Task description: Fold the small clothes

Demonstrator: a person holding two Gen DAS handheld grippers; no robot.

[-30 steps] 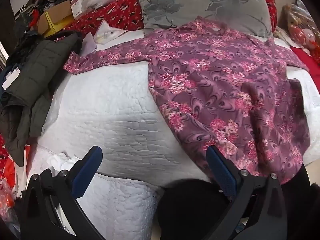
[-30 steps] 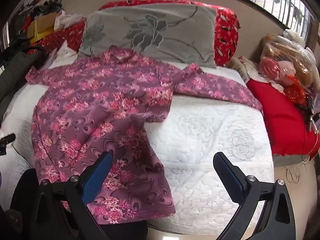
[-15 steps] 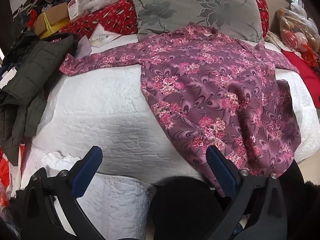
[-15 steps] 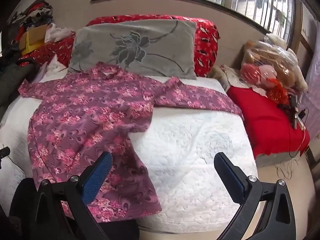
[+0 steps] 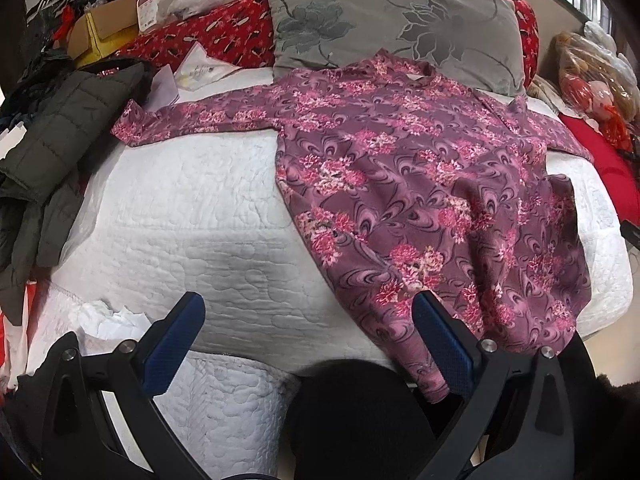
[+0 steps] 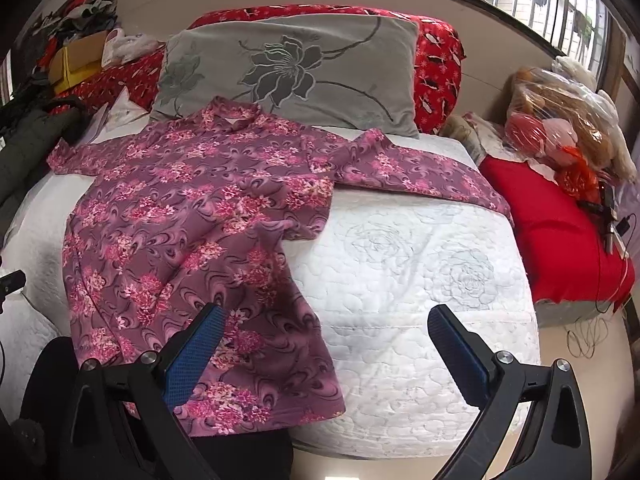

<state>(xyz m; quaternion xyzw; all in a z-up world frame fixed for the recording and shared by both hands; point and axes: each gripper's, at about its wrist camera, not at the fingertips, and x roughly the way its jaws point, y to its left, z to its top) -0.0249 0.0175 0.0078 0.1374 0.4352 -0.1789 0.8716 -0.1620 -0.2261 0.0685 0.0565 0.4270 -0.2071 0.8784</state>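
We have the purple floral shirt (image 6: 188, 216) spread back-side up on the white quilted bed (image 6: 420, 280), collar at the far end against the grey pillow (image 6: 304, 68), hem hanging over the near edge. Both sleeves stretch outward, one to the left (image 5: 188, 118) and one to the right (image 6: 420, 172).

Our left claw (image 5: 308, 340) and right claw (image 6: 326, 354) are both held wide apart and grip nothing; each hovers above the near edge of the bed.

As we judge it, folding has not yet begun, and the first step is to bring a sleeve in across the body. To do it well we would pinch the cuff and the shoulder seam together, lift only enough to clear the quilt, and lay the sleeve flat along the side (dragging would bunch this thin fabric). The right side panel (image 6: 292, 224) is already rumpled near the armpit, so we would smooth it before folding over it.

Some things stay unclear. The near hem is partly covered by our own claw fingers and by a dark rounded shape (image 5: 360, 412) below the bed, which we cannot identify. We cannot tell whether the shirt has buttons underneath. The left cuff lies just beside a dark padded jacket (image 5: 60, 136); whether they touch is hard to say.
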